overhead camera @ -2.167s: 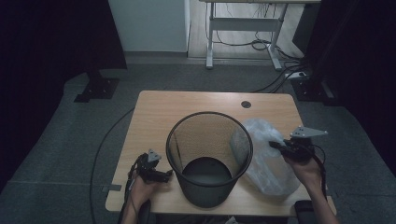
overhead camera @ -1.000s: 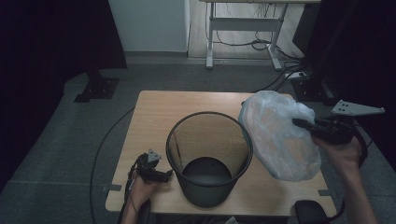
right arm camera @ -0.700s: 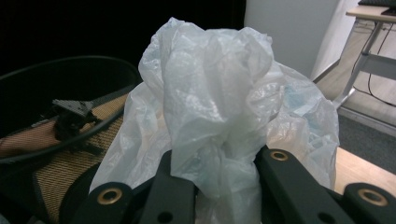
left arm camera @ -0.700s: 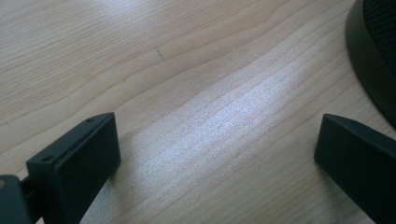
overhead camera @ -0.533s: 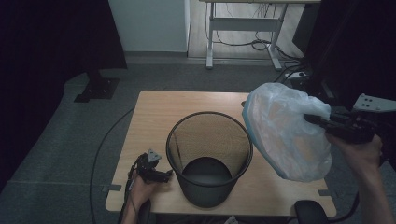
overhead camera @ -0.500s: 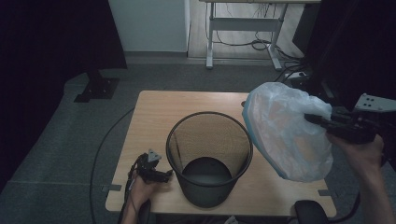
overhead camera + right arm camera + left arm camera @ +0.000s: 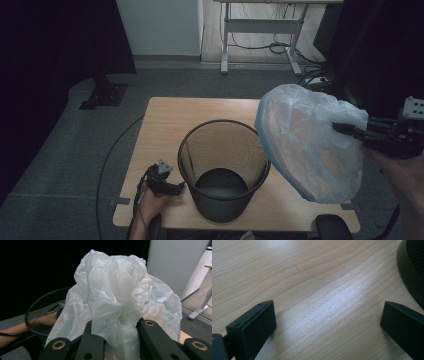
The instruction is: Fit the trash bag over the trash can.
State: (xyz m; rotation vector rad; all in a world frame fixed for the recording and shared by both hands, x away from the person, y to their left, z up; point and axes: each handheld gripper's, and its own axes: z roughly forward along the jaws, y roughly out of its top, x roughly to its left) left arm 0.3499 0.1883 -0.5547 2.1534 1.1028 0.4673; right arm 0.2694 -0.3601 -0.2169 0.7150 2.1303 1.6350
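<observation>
Translucent plastic bag (image 7: 117, 297) bunched between right gripper (image 7: 120, 340) fingers (image 7: 152, 340), clamped tight, held aloft.

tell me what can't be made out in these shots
- Table under the plastic bag: high view, hidden by the bag.
- Right gripper: high view, body cut by the right edge; its fingers part buried in bag folds.
- Bin: left gripper view, cut off by the edge.

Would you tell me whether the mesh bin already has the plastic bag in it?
No. The mesh bin stands unlined; the plastic bag hangs beside it.
</observation>
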